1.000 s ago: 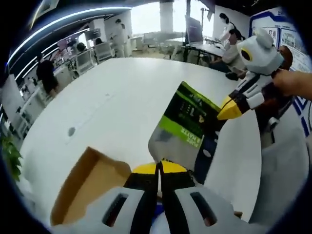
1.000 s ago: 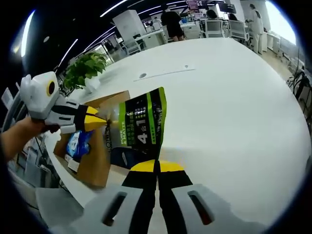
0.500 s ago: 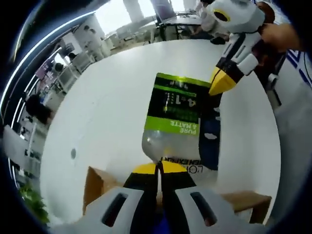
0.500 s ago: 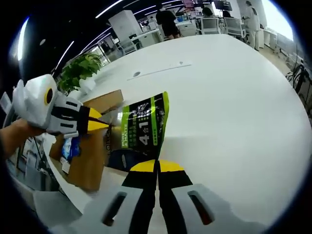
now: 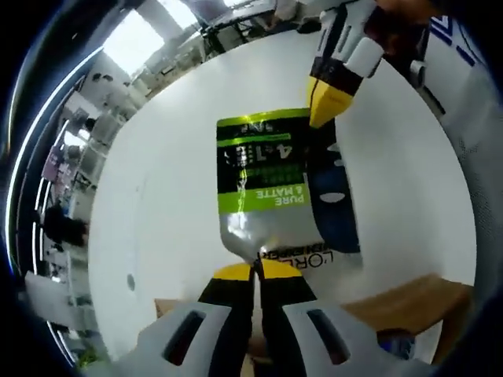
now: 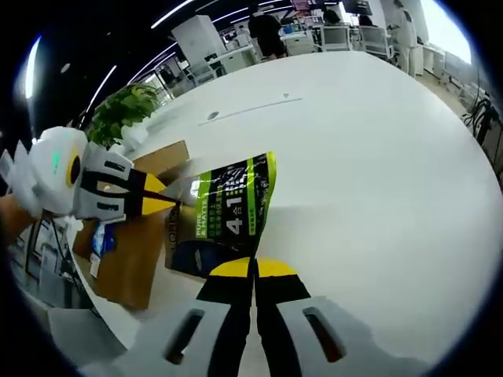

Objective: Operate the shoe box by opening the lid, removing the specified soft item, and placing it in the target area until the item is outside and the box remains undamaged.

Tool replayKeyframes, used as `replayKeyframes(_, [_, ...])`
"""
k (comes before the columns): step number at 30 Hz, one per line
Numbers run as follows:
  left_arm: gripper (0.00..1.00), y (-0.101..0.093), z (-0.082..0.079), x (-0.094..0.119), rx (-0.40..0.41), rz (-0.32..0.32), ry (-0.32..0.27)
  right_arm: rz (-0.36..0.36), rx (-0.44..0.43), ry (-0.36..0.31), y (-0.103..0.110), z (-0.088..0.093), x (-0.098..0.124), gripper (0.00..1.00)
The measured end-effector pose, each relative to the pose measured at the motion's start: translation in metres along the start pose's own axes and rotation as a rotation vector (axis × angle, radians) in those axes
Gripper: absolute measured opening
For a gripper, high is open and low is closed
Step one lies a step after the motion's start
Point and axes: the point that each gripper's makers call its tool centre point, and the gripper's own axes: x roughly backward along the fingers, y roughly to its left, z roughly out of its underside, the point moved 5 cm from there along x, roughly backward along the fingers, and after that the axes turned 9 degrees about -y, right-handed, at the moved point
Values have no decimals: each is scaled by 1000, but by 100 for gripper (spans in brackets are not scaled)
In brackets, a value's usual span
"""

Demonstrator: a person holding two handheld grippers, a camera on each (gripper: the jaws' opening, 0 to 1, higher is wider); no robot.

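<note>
While the green-and-silver pouch (image 6: 229, 216) hangs over the white counter (image 6: 377, 181), look far left in the right gripper view: the cardboard shoe box (image 6: 130, 251) sits open at the counter's edge, blue contents showing inside. Just right of it, the left claw (image 6: 174, 203) is pinched onto one edge of the pouch. Further right, the right claw (image 6: 253, 271) is clamped shut on another edge, so both claws share the load. In the left gripper view, the pouch stretches between them, clear of the box.

The risk here, I'd say: two claws pulling apart could tear the soft pouch, or one thin pinch slips and it swings back onto the box wall, denting the cardboard.

Around it, a potted plant (image 6: 122, 114) stands beyond the box. The counter stretch to the right looks free for a landing; office desks sit far behind.
</note>
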Motion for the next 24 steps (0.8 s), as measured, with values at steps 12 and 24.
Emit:
replayKeyframes(12, [0, -2, 3, -9, -112, -4, 17, 10, 5, 8, -7, 2, -10, 0])
replayKeyframes(24, [0, -1, 4, -11, -125, -12, 46, 11, -4, 18, -8, 9, -18, 0])
